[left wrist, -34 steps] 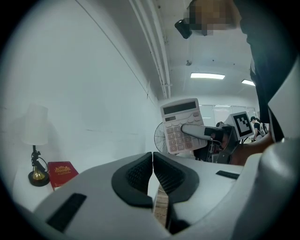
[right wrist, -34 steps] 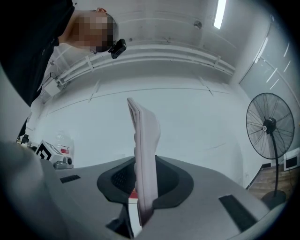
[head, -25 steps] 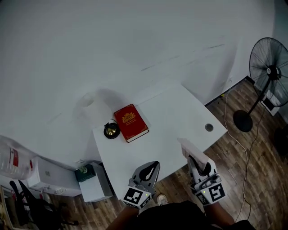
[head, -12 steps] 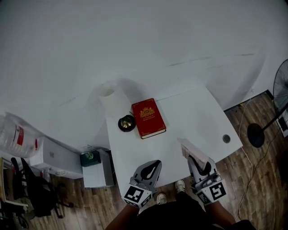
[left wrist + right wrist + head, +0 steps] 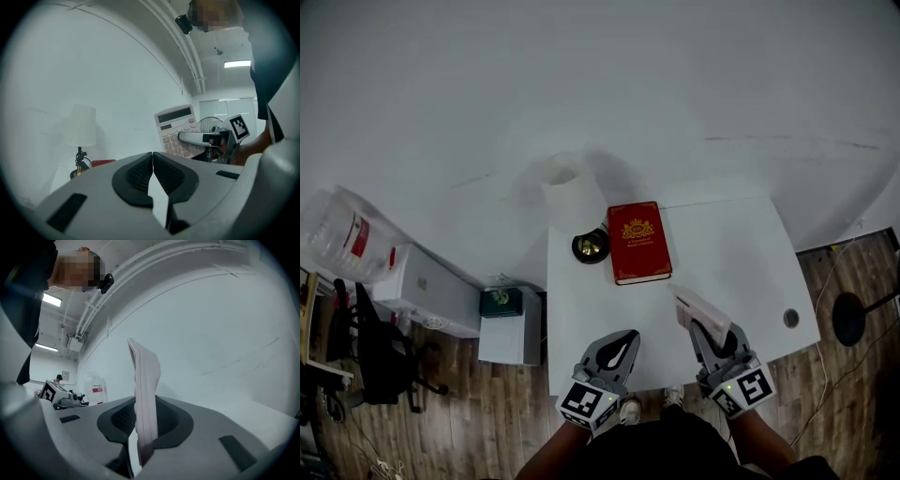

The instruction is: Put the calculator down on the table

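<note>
Bench in white takes up the middle of the head view, and its near right stretch has nothing lying on it. Lamp with a white shade stands at the far left corner, and a red book lies flat just beside its base.

Both claws hang over the near edge. The right claw is clamped on the calculator, with the pads pressing on its two faces near the lower end. The calculator stands on edge, keys turned toward the left claw, and its long axis runs up and away from the person.

The left claw has its jaws together with nothing between them, well apart from the calculator, so the right hand alone carries the job. The bench lies directly below the calculator. Setting it down probably means lowering it and rolling the wrist so the back comes flat to the bench.
</note>
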Motion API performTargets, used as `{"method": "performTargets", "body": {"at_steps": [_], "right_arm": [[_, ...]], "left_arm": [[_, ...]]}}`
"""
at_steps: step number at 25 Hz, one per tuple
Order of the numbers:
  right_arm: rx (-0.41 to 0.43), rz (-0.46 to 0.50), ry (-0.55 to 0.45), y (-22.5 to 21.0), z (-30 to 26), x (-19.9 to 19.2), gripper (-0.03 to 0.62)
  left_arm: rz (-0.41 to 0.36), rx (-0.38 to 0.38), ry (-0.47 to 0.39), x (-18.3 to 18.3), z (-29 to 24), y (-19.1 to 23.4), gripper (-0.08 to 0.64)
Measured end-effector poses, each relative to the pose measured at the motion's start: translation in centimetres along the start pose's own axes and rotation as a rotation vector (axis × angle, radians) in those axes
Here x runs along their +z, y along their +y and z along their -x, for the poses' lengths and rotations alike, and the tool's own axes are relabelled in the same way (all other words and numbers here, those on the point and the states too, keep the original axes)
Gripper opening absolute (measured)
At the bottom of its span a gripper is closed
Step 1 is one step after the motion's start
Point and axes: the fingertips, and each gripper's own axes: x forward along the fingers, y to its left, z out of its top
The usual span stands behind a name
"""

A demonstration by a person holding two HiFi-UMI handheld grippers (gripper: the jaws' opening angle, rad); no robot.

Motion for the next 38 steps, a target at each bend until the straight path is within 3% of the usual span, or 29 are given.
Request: {"method": "performTargets", "body": {"at_steps": [10,16,21,27,38], "right_arm": [[0.076,-0.215,0.136,-1.8,-3.1,-5.8,0.095],[0.096,-0.337,0.265,-2.1,-4.1,-11.7,0.095],[0.061,-0.498,0.394,-1.8,-4.3,-17.2,0.094],[0.023,-0.627,0.534,-1.2,-3.8,-22.4,0.094],[-0.001,-0.788,0.657,-0.3,-4.0,-27.5,0.094]], "left_arm": [[-0.004,0.101,0.019,-1.7,0.8,1.9,0.020],[0.010,0.161,0.045,-3.1,2.0,2.9,0.020],[0.039,0.197,0.054,-4.1,2.6,3.7,0.020],[0.070,0.239,0.047,-4.3,3.5,4.9,0.020],[0.101,0.259,0.065,-5.1,4.1,5.3,0.020]]}}
